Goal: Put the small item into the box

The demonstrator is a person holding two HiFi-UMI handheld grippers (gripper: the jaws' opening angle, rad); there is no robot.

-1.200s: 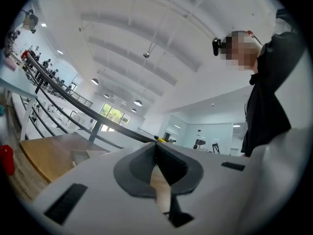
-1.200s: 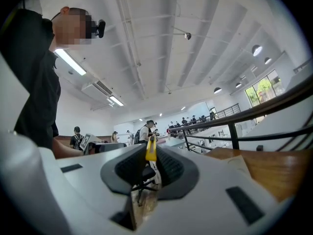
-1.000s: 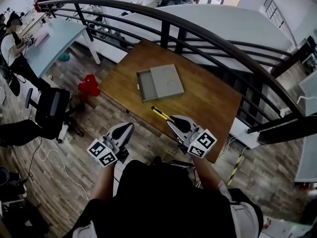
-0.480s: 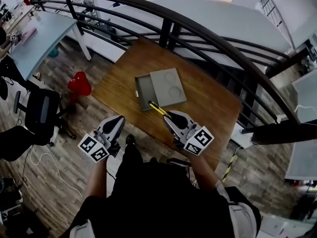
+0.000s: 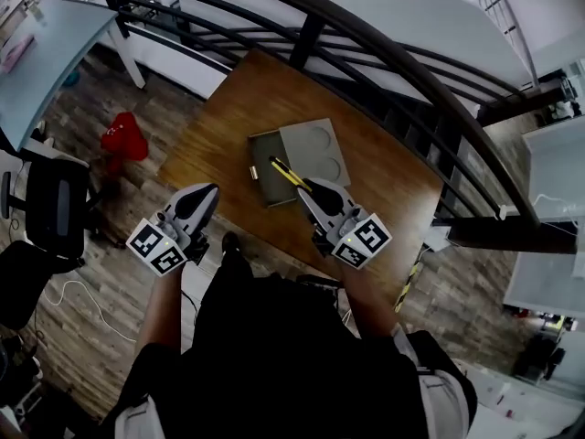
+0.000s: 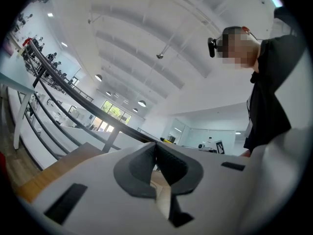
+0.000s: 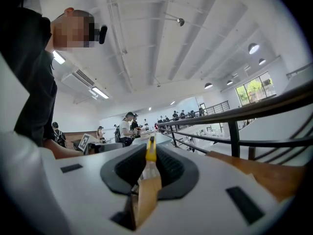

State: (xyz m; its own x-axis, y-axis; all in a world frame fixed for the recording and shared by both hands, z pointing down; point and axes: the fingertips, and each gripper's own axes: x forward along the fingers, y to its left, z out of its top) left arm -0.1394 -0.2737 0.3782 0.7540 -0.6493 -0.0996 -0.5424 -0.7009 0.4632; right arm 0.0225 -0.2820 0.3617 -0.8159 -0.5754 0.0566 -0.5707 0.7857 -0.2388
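Right gripper view, right tool (image 7: 149, 156): jaws closed on a slim yellow item (image 7: 151, 150), which stands between the dark ribbed pads and projects past their tips.
Head view, right tool (image 5: 308, 190): white moulded shell with a marker cube at the rear. Here the slim yellow item (image 5: 286, 174) shows as a narrow yellow-and-black stick. Its far end lies over the box, near where the tray meets the lid.
Left tool (image 6: 156, 150): jaws pressed together with nothing between them. In the head view the left tool (image 5: 207, 192) is held off the desk's near-left edge, well apart from the box.
Box (image 5: 311, 150): a flat, grey, matt rectangular case with two shallow round recesses in its top. A drawer-like tray (image 5: 263, 174) is pulled out on its left side.
Tray contents: it appears empty, though it is too small in the head view to be sure. A small yellowish mark at its outer edge may be a pull.
Desk (image 5: 388, 190): smooth brown wood with visible grain; it carries the box.
Railing (image 5: 393, 58): dark, curved metal bars beyond the desk.
Progress: the item is in grasp and held above the box, not yet released.
Remaining: lower the item into the tray, part the jaws and withdraw. Closing the tray may follow.
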